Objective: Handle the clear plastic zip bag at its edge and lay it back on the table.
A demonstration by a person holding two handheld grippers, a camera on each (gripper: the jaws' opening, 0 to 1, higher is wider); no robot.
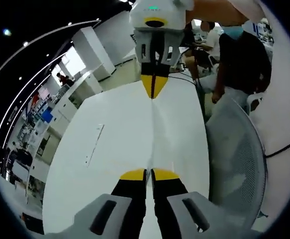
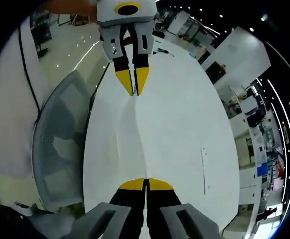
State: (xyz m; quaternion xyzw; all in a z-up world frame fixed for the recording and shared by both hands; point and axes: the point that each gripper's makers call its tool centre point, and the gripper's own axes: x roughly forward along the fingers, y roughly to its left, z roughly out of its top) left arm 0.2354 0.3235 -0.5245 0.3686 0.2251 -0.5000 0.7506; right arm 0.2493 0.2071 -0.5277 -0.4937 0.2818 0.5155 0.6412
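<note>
Fingers of both grippers, left gripper (image 1: pixel 148 175) and right gripper (image 2: pixel 145 184), pinch opposite edges of the clear plastic zip bag (image 2: pixel 140 139), stretching it flat above the white counter (image 2: pixel 184 124).

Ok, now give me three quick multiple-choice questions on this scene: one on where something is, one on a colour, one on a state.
1. Where is the grey mesh chair?
A. On the table
B. Hanging overhead
C. Beside the table's edge

2. What colour are the gripper fingertips?
A. Yellow
B. Red
C. Blue

3. How do the left gripper's jaws stand?
A. Wide open
B. Shut
C. One jaw missing

Answers:
1 C: the grey mesh chair stands alongside the white table.
2 A: the fingertips are yellow on both grippers.
3 B: the left gripper is closed on the clear plastic zip bag. The bag's faint fold runs across to the right gripper, which is also shut.
</note>
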